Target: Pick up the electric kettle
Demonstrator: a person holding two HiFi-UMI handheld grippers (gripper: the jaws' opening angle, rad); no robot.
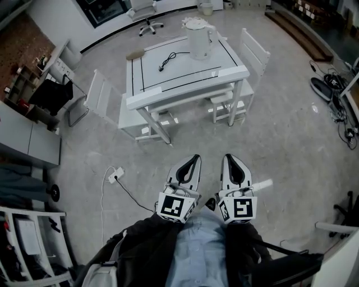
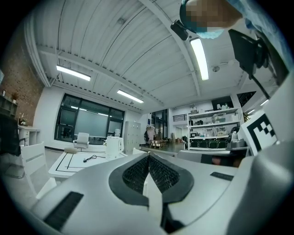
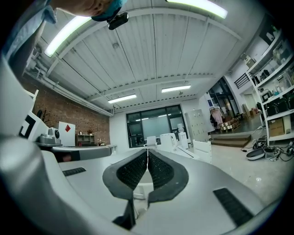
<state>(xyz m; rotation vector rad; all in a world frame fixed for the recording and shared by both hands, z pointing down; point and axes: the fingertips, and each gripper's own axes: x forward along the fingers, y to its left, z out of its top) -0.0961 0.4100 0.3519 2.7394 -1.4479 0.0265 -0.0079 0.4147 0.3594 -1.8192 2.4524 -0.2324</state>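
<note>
Person's torso (image 1: 196,246), light blue shirt under a dark jacket, at the lower edge of the head view. Left gripper (image 1: 196,158): jaws pressed together, nothing between them, pointing level toward the table. Right gripper (image 1: 227,157): just beside the left one and parallel to it, jaws likewise together and empty. Floor (image 1: 269,146): pale grey, bare between the grippers and the table. Power strip (image 1: 116,175): white, on the floor to the left of the grippers, with a dark lead running toward the person and a white cord looping down. White table (image 1: 185,70): well apart from both grippers, top marked with a black rectangular outline. Electric kettle (image 1: 199,39): white, upright, at the table's far right corner, untouched; it shows left of the closed jaw tips in the left gripper view (image 2: 112,147) and just right of them in the right gripper view (image 3: 169,141). Black cable (image 1: 168,59): loose on the tabletop, left of the kettle. Flat tan item (image 1: 133,55): at the table's far left edge. White chairs: one at the table's left side (image 1: 101,92), one at its right side (image 1: 252,56). White stool (image 1: 224,106): under the near right edge. Office chair (image 1: 147,17): beyond the table.
</note>
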